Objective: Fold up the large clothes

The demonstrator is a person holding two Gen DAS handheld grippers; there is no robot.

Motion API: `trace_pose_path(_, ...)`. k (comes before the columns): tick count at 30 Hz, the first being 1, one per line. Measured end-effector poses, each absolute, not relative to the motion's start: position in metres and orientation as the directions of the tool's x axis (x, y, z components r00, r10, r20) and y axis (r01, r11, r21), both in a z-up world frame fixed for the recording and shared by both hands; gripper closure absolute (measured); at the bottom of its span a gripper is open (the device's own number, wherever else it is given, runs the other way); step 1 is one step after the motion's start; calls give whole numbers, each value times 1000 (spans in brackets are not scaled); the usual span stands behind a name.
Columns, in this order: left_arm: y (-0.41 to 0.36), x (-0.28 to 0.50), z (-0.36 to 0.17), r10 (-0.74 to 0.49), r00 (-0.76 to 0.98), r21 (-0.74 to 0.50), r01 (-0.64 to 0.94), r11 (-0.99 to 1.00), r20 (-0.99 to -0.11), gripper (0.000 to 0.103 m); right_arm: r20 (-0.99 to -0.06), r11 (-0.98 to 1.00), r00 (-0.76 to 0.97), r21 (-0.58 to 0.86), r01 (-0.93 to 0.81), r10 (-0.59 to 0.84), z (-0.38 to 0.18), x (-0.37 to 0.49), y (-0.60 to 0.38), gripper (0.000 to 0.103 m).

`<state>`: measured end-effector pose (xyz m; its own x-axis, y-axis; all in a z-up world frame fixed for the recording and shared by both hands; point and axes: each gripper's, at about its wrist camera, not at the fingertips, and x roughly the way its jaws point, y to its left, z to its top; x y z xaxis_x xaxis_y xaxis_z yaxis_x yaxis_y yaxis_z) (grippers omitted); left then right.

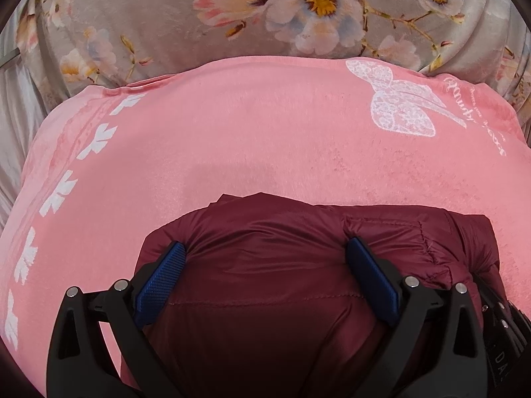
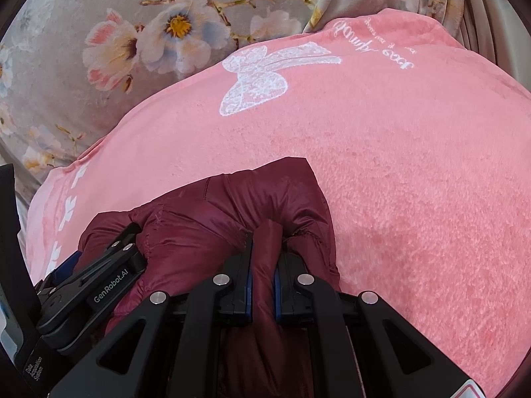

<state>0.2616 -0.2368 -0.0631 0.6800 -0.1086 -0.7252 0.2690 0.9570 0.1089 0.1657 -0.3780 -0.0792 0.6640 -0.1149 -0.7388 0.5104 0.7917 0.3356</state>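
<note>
A puffy maroon jacket lies bunched on a pink fleece blanket printed with a white butterfly. In the left wrist view my left gripper straddles a wide bulge of the jacket, and both blue pads dent the fabric. In the right wrist view my right gripper is shut on a narrow upright fold of the jacket. One left gripper finger digs into the jacket just left of it. The rest of the jacket is hidden under the grippers.
The pink blanket spreads wide ahead and to both sides, with a row of white leaf prints along its left border. Behind it lies grey floral bedding. Pale fabric folds hang at the left edge.
</note>
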Motion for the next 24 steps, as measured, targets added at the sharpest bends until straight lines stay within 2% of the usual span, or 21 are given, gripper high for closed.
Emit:
trace_pose_path(6,-230,260,-56,-142,638,100,328,939,-757,6,-766,797,641,366,481,-35,-73,165,-393,98)
trace_pose_path(9,-203,241,-34,-182,605,53,350,935,-775,6,-752,801,654,339,494,-85,-39,130,-399,81)
trace_pose_path(11,-181,221,-20,-207,585,9,345,939,-784,6,-731,834,668,276,478,-141,-14,100,-390,82)
trace_pose_path(16,-161,179,-14,-199,571,-5,323,946,-796,6,-711,919,699,217,328,-82,8,60,-350,82)
trace_pose_path(20,-163,157,-21,-190,561,4,326,946,-806,6,-739,946,671,166,278,-67,-7,56,-325,82)
trace_pose_path(24,-166,145,-33,-171,551,27,333,942,-817,6,-773,934,632,190,303,-47,-34,53,-323,83)
